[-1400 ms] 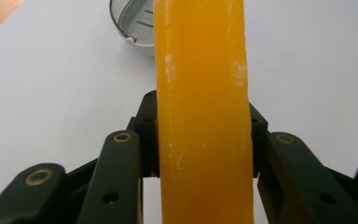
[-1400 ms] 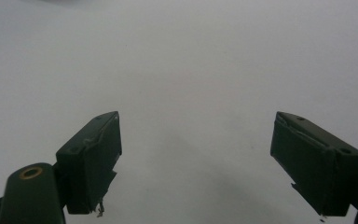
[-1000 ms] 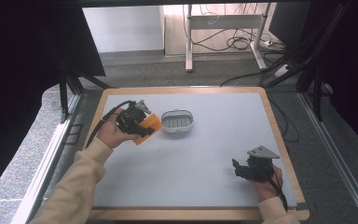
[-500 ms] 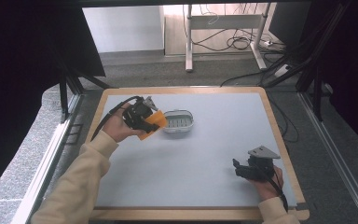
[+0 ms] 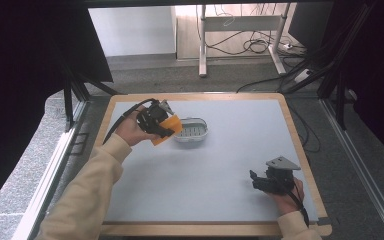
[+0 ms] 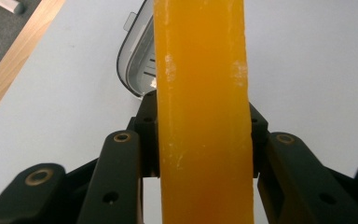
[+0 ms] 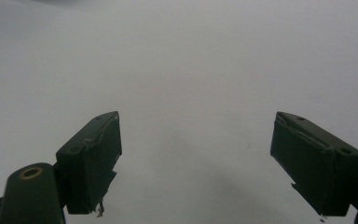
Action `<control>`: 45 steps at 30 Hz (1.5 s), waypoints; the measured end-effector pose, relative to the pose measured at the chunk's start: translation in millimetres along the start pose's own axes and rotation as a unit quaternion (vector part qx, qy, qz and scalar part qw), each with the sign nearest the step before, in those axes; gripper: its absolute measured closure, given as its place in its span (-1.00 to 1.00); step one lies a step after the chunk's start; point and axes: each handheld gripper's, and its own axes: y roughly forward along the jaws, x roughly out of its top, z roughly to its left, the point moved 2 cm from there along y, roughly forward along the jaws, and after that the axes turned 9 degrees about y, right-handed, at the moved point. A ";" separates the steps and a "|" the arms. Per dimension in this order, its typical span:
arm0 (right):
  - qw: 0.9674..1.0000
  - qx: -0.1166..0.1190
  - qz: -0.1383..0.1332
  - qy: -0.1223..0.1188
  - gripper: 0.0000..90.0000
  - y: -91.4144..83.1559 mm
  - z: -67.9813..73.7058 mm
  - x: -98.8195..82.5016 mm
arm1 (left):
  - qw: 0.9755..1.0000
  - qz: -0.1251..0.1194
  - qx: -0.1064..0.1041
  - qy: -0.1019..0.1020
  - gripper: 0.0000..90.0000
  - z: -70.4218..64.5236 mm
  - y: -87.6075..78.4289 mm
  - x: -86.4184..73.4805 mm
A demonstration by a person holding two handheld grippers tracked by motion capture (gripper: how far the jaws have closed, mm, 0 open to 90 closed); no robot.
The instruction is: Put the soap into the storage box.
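My left gripper [image 5: 166, 128] is shut on an orange soap bar [image 5: 167, 129], held just left of a grey soap dish [image 5: 191, 129] at the back middle of the table. In the left gripper view the orange bar [image 6: 203, 116] stands upright between the black jaws, with the dish [image 6: 137, 60] behind it. My right gripper [image 5: 256, 181] rests low near the front right of the table, its jaws wide apart. In the right gripper view its fingers [image 7: 91, 158] frame bare table surface, and nothing lies between them.
The table top [image 5: 220, 165] is pale grey with a wooden rim [image 5: 205, 96]. Black frame posts stand at both sides. A desk frame and cables [image 5: 260, 45] lie on the floor beyond the far edge.
My left hand has carried the orange bar to the right, closer to the grey dish. The right hand has stayed where it was.
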 end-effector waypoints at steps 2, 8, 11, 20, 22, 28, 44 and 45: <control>1.000 0.000 0.000 0.000 -0.64 0.1 -0.5 0.1 | 1.000 -0.004 -0.004 -0.002 0.38 2.8 2.3 1.3; 1.000 -0.001 0.000 0.000 -0.64 0.1 -0.6 0.0 | 1.000 -0.006 -0.012 0.003 0.38 7.0 7.2 6.6; 1.000 0.000 0.001 0.000 -0.64 0.7 -0.3 0.0 | 1.000 -0.012 -0.016 0.010 0.38 8.3 8.5 10.9; 1.000 -0.001 0.001 0.001 -0.64 0.4 -1.6 -0.2 | 0.999 -0.014 -0.021 0.021 0.38 11.0 12.9 25.8; 1.000 -0.001 0.001 0.001 -0.64 0.5 -1.9 -0.3 | 0.999 -0.016 -0.018 0.026 0.38 10.7 13.7 28.7; 1.000 -0.002 0.001 0.001 -0.64 0.6 -2.1 -0.3 | 0.999 -0.022 -0.018 0.028 0.38 13.6 17.2 35.6; 1.000 -0.004 0.002 0.003 -0.64 1.1 -2.8 0.1 | 0.999 -0.013 -0.030 0.043 0.38 27.2 28.9 53.2; 1.000 -0.003 0.002 0.003 -0.64 0.9 -3.3 0.1 | 0.998 -0.013 -0.033 0.044 0.38 28.2 30.4 53.9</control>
